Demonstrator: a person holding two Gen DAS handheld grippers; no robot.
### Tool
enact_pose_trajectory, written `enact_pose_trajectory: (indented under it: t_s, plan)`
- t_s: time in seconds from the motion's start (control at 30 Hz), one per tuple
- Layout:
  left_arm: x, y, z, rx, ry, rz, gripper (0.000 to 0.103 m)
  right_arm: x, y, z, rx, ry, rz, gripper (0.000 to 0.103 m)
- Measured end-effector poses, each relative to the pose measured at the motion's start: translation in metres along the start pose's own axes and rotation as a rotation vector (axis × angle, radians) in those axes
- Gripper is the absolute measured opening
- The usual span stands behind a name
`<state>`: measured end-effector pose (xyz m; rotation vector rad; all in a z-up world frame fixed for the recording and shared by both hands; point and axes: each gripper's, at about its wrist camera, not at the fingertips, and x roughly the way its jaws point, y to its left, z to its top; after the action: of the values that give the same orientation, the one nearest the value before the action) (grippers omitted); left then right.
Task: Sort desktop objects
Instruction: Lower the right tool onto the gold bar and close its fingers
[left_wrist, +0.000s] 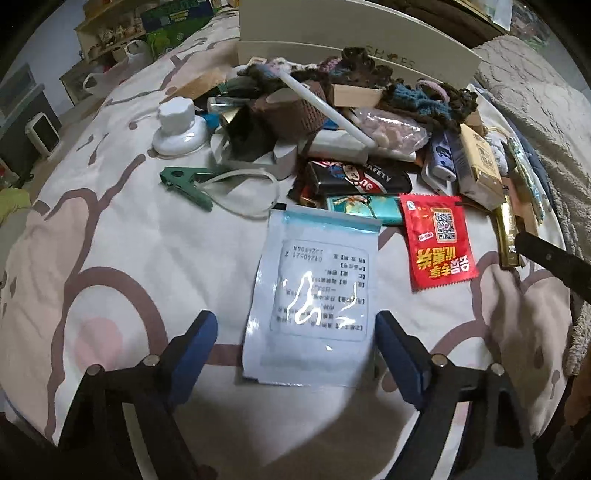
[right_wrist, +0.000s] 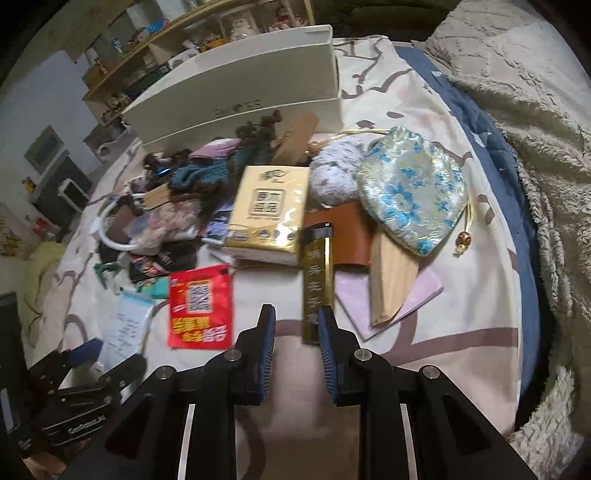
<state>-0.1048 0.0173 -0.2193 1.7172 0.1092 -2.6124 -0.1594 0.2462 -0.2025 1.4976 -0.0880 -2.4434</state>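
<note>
barely started: clutter (left_wrist: 332, 122) heaped before the white box (left_wrist: 354, 55), upper frame. left gripper (left_wrist: 295, 354) straddles the pale pouch (left_wrist: 314, 295) low centre, unclamped; right gripper (right_wrist: 295, 332) pinched shut, empty.

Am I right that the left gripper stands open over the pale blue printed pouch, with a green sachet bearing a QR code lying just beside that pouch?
Not quite: the sachet with the QR code is red, not green, as the left wrist view shows. The rest holds: the left gripper stands open over the pale blue printed pouch, its fingers either side without pressing it.
</note>
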Motion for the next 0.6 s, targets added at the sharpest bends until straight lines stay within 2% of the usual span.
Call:
enact_pose_trajectory:
  t_s: [0.1,0.2,0.37,0.47,0.6]
  plan:
    - [-0.005,0.007,-0.003,-0.022,-0.007,-0.004,0.068,0.007,-0.006,0.004,0.009,0.009,-0.024,0.024]
    - [-0.009,0.016,-0.007,-0.052,0.003,-0.038,0.065,0.016,-0.01,0.008,0.019,0.016,-0.038,0.024]
    - [-0.016,0.019,-0.016,-0.059,0.012,-0.055,0.065,0.018,0.001,0.009,-0.046,0.003,-0.067,0.023]
    - [-0.017,0.019,-0.018,-0.06,0.014,-0.055,0.065,0.019,0.004,0.002,-0.053,0.033,-0.013,0.023]
    - [-0.017,0.02,-0.019,-0.047,0.022,-0.044,0.073,0.013,0.013,-0.013,-0.09,0.081,0.031,0.023]
